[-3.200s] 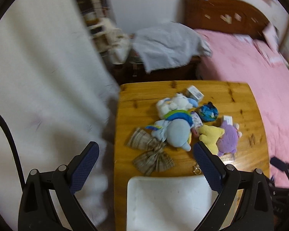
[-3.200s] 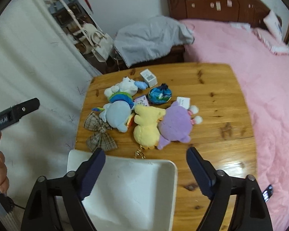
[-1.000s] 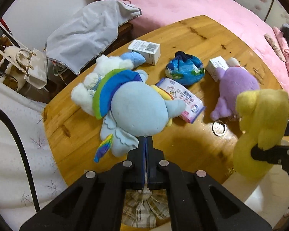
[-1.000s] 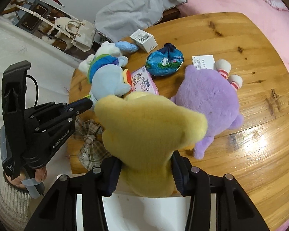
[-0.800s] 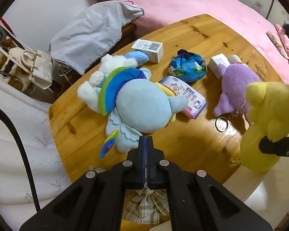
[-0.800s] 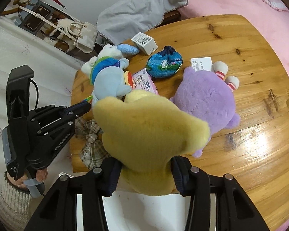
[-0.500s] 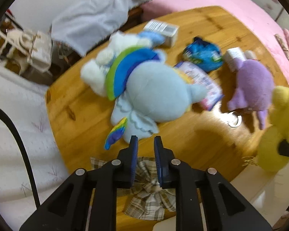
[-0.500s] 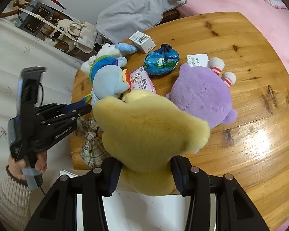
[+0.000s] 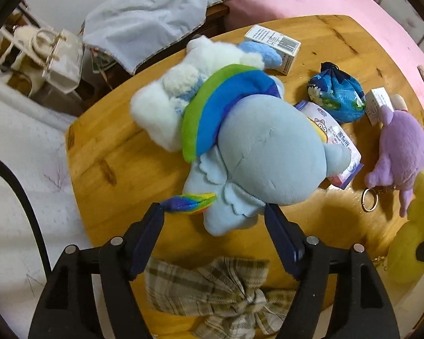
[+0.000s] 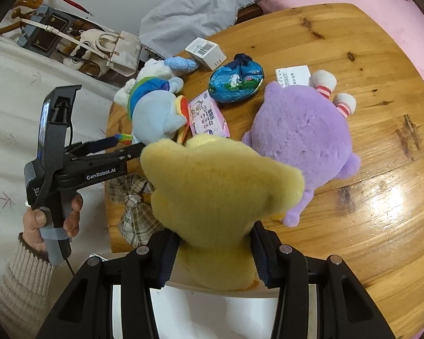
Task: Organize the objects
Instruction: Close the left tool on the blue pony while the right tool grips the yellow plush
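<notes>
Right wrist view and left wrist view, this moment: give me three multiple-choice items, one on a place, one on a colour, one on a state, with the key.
1. Where does the plaid bow lie?
A. on the bed
B. on the table's near edge, beneath the left tool
C. on the purple plush

2. What colour is the plush in the right tool?
A. yellow
B. red
C. black

3. How does the left tool stand?
A. shut on the bow
B. open, around the rear of the blue plush
C. shut on a box

Key: B, the bow shows between the left tool's arms at the table edge; A, the yellow plush sits clamped there; B, its fingers stand apart, the plush's rear between them.
</notes>
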`<state>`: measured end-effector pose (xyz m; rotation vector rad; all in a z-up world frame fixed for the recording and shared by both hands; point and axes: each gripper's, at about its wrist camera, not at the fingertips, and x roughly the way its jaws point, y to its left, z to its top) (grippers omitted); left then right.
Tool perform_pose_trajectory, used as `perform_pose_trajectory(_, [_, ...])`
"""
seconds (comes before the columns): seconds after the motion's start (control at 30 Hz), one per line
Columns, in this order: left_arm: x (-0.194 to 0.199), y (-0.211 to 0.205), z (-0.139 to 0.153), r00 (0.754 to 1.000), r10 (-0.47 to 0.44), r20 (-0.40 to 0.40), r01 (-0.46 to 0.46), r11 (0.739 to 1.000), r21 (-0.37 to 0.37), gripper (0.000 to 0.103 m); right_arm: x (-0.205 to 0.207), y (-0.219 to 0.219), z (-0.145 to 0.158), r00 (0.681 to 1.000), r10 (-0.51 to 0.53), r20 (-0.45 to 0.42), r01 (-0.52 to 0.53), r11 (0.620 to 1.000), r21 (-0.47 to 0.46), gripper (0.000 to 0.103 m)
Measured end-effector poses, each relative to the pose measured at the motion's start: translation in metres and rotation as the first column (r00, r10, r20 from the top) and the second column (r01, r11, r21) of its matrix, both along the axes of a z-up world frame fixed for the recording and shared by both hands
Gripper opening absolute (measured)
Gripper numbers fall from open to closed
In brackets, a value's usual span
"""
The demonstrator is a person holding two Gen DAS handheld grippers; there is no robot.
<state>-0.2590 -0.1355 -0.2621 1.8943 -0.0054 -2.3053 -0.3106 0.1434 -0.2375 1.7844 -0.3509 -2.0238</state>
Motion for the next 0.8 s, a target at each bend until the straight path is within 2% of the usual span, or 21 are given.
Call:
perform_pose_trajectory(0.27, [-0.017,0.009,-0.023,0.996,-0.079,0.039,0.082,0.994,-0.079,0.077,-0.001,-0.004,-0.011,1.000,-0.005,0.024,0.005,1.000,-0.007,0.047])
perform_pose_trajectory(0.33, [-0.021,0.009,-0.029,0.995,-0.090,0.046,0.094,0.990,-0.103,0.080,-0.001,-0.004,-0.013,1.000,-0.010,0.029,0.010,1.000,-0.013,0.047])
perform_pose_trajectory(0.47, [-0.026,0.006,-0.027,0.997,-0.072,0.011,0.073,0.994,-0.080,0.080,0.000,-0.003,-0.017,0.999,-0.018,0.037,0.019,1.000,-0.022,0.047])
perform_pose_trajectory(0.53, [-0.027,0.004,-0.026,0.998,-0.065,-0.010,0.064,0.995,-0.072,0.075,0.000,-0.002,-0.019,0.999,-0.024,0.042,0.025,0.999,-0.025,0.047])
perform_pose_trajectory(0.57, [-0.026,0.006,-0.026,0.997,-0.075,-0.025,0.073,0.995,-0.067,0.068,0.000,-0.001,-0.020,0.999,-0.026,0.044,0.028,0.999,-0.025,0.047])
perform_pose_trajectory(0.67, [-0.021,0.015,-0.023,0.993,-0.109,-0.050,0.103,0.988,-0.113,0.059,0.001,0.001,-0.020,0.998,-0.034,0.045,0.035,0.999,-0.024,0.047])
perform_pose_trajectory(0.8, [-0.010,0.022,-0.015,0.992,-0.111,-0.066,0.104,0.989,-0.101,0.056,0.002,0.004,-0.014,0.999,-0.040,0.017,0.041,0.999,-0.035,0.047])
